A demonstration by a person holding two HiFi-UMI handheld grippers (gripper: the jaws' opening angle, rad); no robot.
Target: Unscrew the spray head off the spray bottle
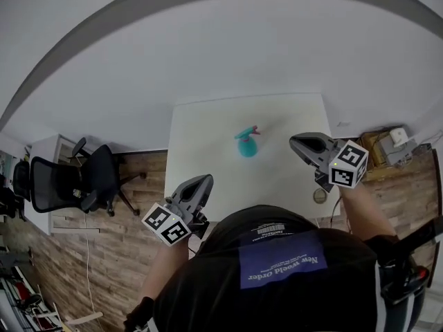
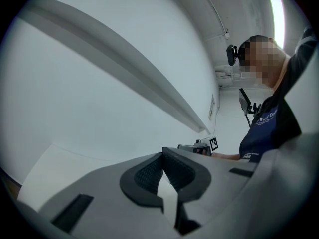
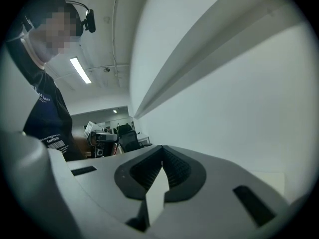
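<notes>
From where I stand, this is the reach-in. Neither claw has hold of anything yet. The left claw (image 1: pixel 203 183) has its jaws pressed together with nothing between them, and its own view shows only wall and a strip of table past the tips. The right claw (image 1: pixel 297 144) is the same, closed and empty.

To do this well, I'd say both claws need to open before they arrive. One should clamp the body of the bottle (image 1: pixel 247 146) low and firmly, so it cannot spin or tip. The other should take the collar under the spray head (image 1: pixel 250 131), not the pink trigger, which looks likely to flex or slip. The twist then wants to run about the bottle's upright line, with its base kept on the table (image 1: pixel 208 133).

In the head view the bottle sits just above the centre of the frame, mid-table, and seems to stand upright. It lies between the two claws and touches neither. It is up and to the right of the left claw's tip, well apart from it. It is to the left of the right claw's tip, at about the same height in the frame and nearer. Neither gripper view shows it.
</notes>
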